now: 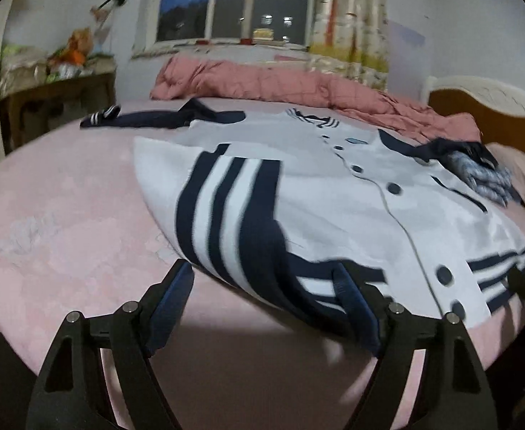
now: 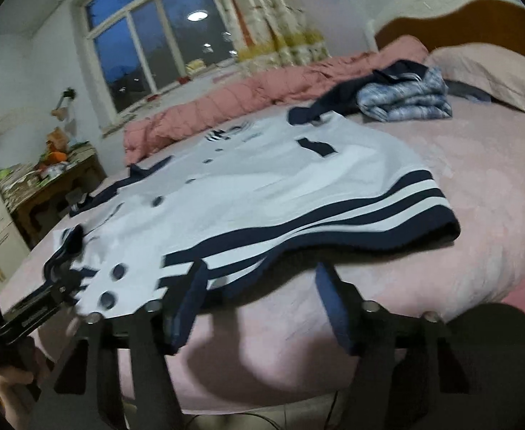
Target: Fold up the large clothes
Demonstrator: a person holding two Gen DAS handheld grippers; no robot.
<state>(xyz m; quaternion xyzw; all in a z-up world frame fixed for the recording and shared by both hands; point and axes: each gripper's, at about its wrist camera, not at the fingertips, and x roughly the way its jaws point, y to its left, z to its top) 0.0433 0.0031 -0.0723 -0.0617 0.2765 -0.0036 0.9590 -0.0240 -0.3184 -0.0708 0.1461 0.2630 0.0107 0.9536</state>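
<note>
Lying flat, front up, on a pink bed (image 1: 65,215): one white jacket (image 1: 316,193) with navy stripes and buttons, long axis running from the near striped hem to the far collar by a pink quilt (image 1: 262,82). Left claw (image 1: 266,279): jaws apart, astride the hem's corner, pads not pressing it.

Right wrist view: same jacket (image 2: 262,186), collar pointing away toward the window (image 2: 147,43). Right claw (image 2: 262,279): jaws apart at the hem's edge, nothing gripped. Folded blue clothes (image 2: 405,100) lie beyond.
</note>
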